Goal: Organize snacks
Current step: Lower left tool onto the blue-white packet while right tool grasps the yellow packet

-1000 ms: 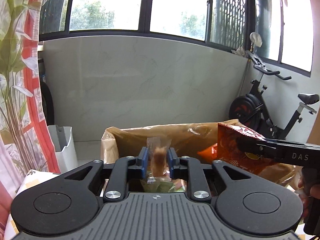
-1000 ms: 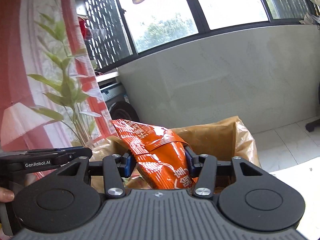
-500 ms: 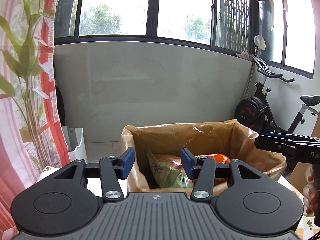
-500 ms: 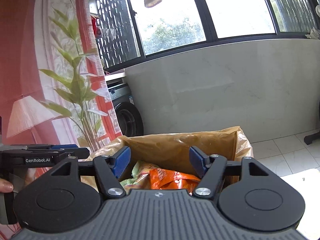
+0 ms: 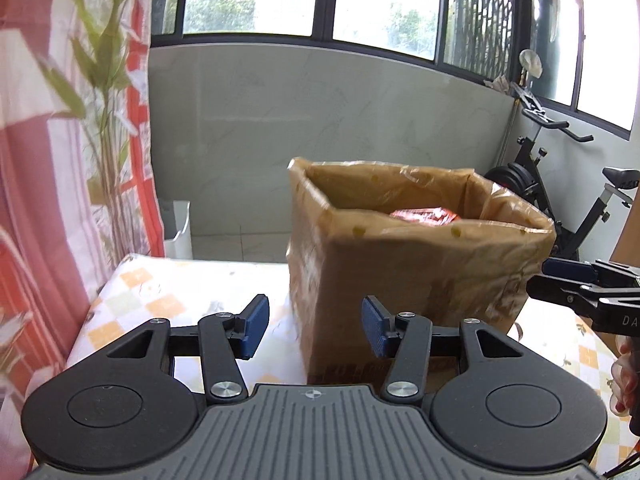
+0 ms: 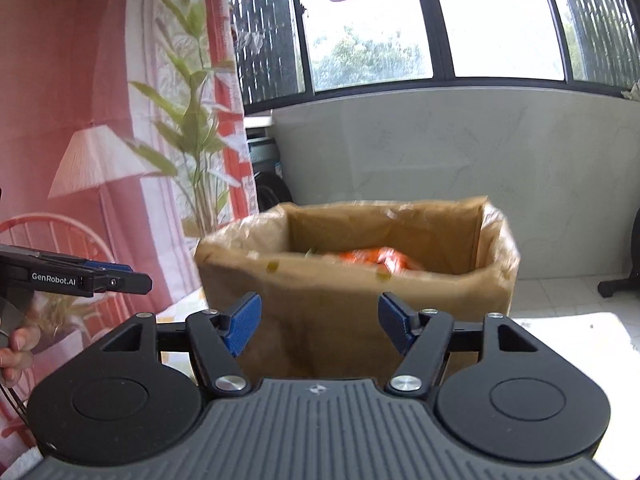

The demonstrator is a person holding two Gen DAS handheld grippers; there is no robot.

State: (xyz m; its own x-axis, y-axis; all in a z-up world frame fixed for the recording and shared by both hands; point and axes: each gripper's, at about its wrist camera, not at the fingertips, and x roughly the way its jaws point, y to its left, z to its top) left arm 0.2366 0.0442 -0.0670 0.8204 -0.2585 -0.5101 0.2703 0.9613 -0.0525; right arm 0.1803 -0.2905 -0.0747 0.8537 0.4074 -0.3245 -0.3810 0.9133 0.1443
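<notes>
Now, from the left wrist, the left gripper is standing with its fingers apart and gripping nothing, the snack box just beyond them holding an orange packet, while from the right wrist the right gripper is likewise gaping empty before it.

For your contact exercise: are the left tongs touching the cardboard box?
Apart. In the left wrist view the left tongs stand open, short of the cardboard box; its near corner shows between the blue pads, neither pressing it.
</notes>
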